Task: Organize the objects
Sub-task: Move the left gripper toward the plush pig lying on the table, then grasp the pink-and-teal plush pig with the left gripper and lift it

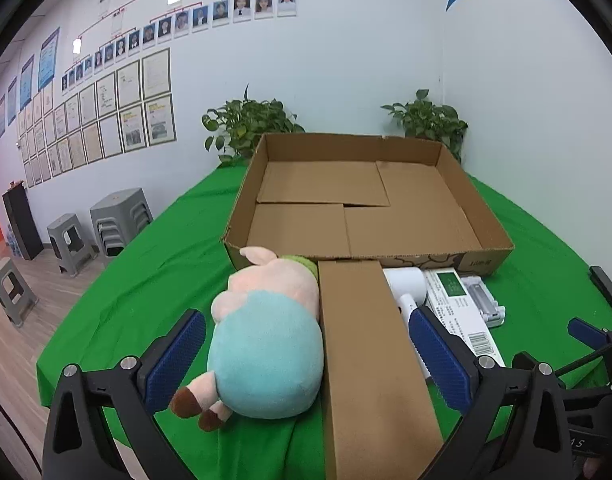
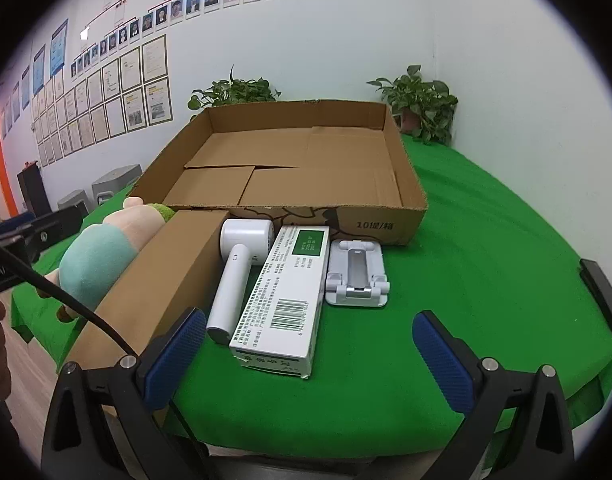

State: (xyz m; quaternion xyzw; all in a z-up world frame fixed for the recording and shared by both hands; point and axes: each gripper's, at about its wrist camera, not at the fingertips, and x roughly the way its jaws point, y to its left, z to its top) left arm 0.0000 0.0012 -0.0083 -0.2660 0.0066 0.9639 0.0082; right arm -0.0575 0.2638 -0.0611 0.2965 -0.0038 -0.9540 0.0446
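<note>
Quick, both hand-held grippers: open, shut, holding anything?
Left hand-held gripper: open, holding nothing; plush toy between its fingers.
Right hand-held gripper: open, empty.

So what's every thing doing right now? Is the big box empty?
Big box: open, empty.
Plush toy: lying down.
Brown box: closed, lying flat.
White device: lying flat.
White carton: closed, flat.
Stand: lying flat.
Left gripper: open.
Right gripper: open, holding nothing.
</note>
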